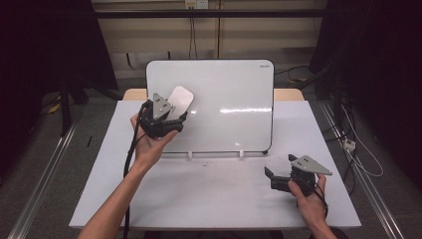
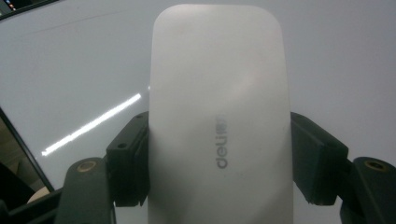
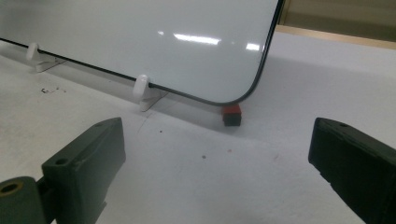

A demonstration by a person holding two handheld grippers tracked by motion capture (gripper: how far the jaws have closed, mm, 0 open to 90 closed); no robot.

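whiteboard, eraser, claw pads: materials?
Whiteboard: glossy coated panel, likely enamel or melamine, since it mirrors the ceiling lights; thin dark rim.
Eraser: matte white moulded plastic shell by its look, with rounded corners and a printed grey logo. It is clamped in the left claw.
Pads: dull black, probably plastic or hard rubber; screw holes are visible.

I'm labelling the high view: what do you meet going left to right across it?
Left gripper holding the white eraser → whiteboard → right gripper.
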